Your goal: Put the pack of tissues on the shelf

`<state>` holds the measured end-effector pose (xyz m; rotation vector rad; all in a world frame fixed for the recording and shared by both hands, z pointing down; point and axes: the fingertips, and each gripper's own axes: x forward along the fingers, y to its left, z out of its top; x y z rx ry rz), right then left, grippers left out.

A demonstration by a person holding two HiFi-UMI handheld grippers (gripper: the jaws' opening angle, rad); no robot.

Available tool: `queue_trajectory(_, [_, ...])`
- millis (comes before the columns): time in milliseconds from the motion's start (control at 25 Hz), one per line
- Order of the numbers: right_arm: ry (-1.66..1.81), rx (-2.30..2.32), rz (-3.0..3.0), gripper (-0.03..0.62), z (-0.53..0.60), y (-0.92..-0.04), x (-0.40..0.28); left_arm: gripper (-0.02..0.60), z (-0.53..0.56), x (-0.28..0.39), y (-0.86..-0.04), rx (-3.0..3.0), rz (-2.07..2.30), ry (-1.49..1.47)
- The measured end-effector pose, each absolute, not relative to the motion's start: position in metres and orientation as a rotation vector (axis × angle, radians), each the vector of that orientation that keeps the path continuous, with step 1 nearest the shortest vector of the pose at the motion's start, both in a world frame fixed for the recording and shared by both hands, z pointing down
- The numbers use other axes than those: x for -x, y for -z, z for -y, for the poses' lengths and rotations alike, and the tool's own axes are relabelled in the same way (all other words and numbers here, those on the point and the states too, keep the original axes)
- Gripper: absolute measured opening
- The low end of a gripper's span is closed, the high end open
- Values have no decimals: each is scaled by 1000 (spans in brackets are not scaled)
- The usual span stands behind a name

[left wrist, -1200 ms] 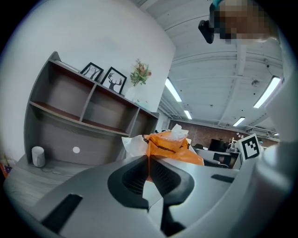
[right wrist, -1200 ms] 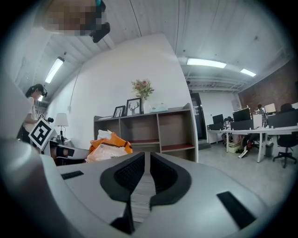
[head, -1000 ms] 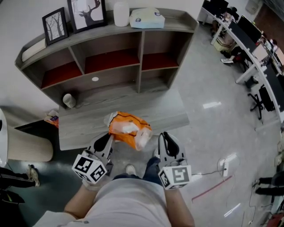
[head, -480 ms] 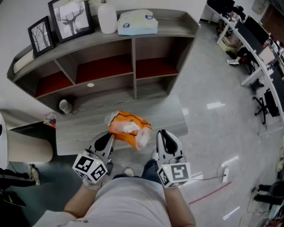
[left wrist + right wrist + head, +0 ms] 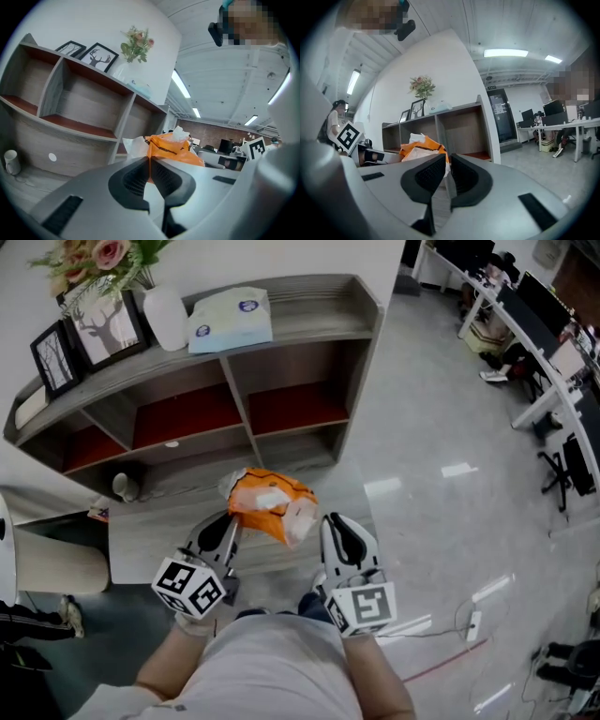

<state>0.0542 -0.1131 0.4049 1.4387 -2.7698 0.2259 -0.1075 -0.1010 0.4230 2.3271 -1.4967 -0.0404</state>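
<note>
The pack of tissues [image 5: 270, 505] is orange with a white tissue poking out. It hangs in the air between my two grippers, above the low grey table [image 5: 141, 542]. My left gripper [image 5: 228, 525] is shut on the pack's left edge, and the orange wrapper [image 5: 171, 147] runs into its closed jaws. My right gripper [image 5: 329, 525] is shut on the right edge of the pack [image 5: 423, 146]. The wooden shelf [image 5: 309, 367] with open red-floored compartments stands just beyond the pack.
On the shelf's top board lie a pale blue tissue pack [image 5: 230, 319], a white vase [image 5: 166, 317] with flowers and two picture frames [image 5: 112, 324]. A cup [image 5: 122, 486] stands on the table's left end. Office desks [image 5: 525, 324] fill the far right, and a cable lies on the floor.
Both grippers have carried the orange pack forward toward the shelf, which now sits closer and further left in the head view. The grips have not changed.
</note>
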Motion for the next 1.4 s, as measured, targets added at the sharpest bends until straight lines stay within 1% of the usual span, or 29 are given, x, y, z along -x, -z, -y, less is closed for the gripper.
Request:
queue_trajectory(280, [-226,-1377,2844,46,156,-395,-96,21,161,76,-413,-2268,1609,74])
queue_trajectory(640, [-242,-1284,2893,46,193,-392,-129,21,240,52,-409,-2198,1744,93])
queue_trajectory(1080, [-279,-1418,2843,46,211,-391,-137,22,310,83,-454,-2058,1844,43])
queue_trajectory(1400, [-287,-1481,2785,46,206,-399,-145,23,329,84,-479,-2025,1869,-36])
